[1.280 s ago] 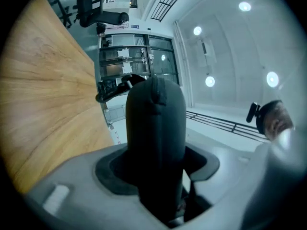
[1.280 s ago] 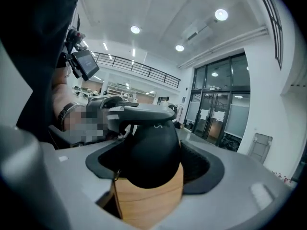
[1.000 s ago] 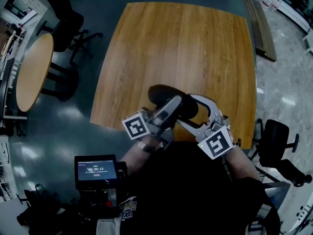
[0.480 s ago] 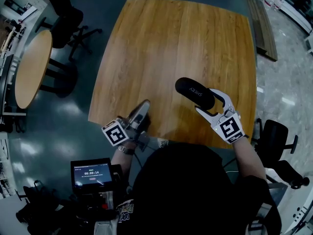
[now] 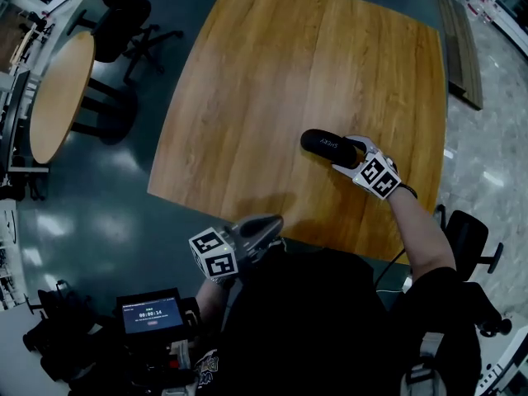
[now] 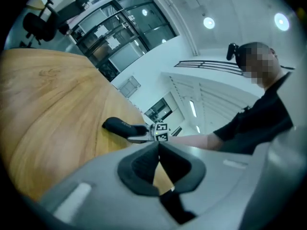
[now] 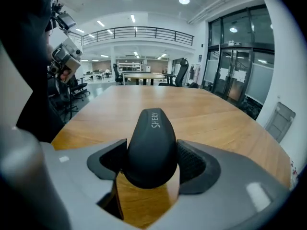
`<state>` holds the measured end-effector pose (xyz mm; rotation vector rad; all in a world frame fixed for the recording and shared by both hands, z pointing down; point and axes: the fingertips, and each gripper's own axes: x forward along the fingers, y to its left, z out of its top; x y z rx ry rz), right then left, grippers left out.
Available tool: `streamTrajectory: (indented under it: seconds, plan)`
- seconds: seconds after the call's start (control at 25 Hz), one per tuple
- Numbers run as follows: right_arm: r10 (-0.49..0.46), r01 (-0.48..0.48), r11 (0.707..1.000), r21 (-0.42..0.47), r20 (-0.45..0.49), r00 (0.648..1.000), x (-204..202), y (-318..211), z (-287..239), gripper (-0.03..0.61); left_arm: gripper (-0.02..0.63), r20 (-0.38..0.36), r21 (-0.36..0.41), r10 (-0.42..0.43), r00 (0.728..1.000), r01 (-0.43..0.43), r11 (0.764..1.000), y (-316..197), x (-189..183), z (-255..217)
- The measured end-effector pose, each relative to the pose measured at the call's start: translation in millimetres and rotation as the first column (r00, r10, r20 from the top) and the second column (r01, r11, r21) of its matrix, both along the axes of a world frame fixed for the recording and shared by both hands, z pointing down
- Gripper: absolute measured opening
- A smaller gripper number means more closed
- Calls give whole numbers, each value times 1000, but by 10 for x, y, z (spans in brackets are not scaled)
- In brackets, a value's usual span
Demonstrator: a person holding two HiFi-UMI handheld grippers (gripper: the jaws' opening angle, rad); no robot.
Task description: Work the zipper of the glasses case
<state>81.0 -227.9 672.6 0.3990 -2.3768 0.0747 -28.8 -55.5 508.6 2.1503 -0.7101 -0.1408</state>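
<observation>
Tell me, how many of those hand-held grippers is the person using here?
2. The left gripper is at the table's near edge, jaws shut and empty. The right gripper is over the table, jaws clamped on the glasses case.

L hand-held gripper (image 5: 266, 226) shut, empty, by torso — R hand-held gripper (image 5: 347, 152), arm extended, clamps glasses case (image 5: 324, 144).

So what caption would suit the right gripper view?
Right gripper shut on a black glasses case, wooden table beyond.
</observation>
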Motion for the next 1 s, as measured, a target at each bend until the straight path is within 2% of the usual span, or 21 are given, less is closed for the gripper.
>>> streamTrajectory:
  seconds: [0.24, 0.44, 0.6, 0.68, 0.8, 0.92, 0.96, 1.0]
  plan:
    - [-95, 95, 995, -5, -77, 992, 61, -123, 208, 330, -2, 5, -77, -117, 993, 117, 990, 116, -183, 109]
    - [-114, 112, 993, -30, -84, 990, -31, -131, 256, 333, -2, -13, -110, -130, 991, 128, 986, 141, -191, 203]
    - [-154, 150, 988, -37, -145, 977, -46, -103, 256, 341, -2, -33, -105, -124, 992, 120, 987, 89, -209, 205]
    - [-145, 143, 989, -19, -146, 979, -32, -83, 174, 345, -2, -41, -93, -114, 993, 110, 990, 71, -231, 179]
    - [-50, 51, 999, 1, -87, 995, 76, -32, -39, 351, -2, -46, -73, -95, 994, 92, 993, 65, -281, 135]
    - [113, -114, 993, 35, 24, 993, 229, 29, -385, 338, -2, -57, -54, -84, 995, 81, 995, 0, -365, 98]
    - [179, -183, 982, 50, 78, 981, 281, 70, -531, 281, -2, -63, -49, -82, 995, 79, 996, -34, -390, 92]
    - [247, -257, 965, 51, 145, 958, 316, 144, -693, 184, -2, -69, -44, -78, 995, 75, 996, -66, -408, 88]
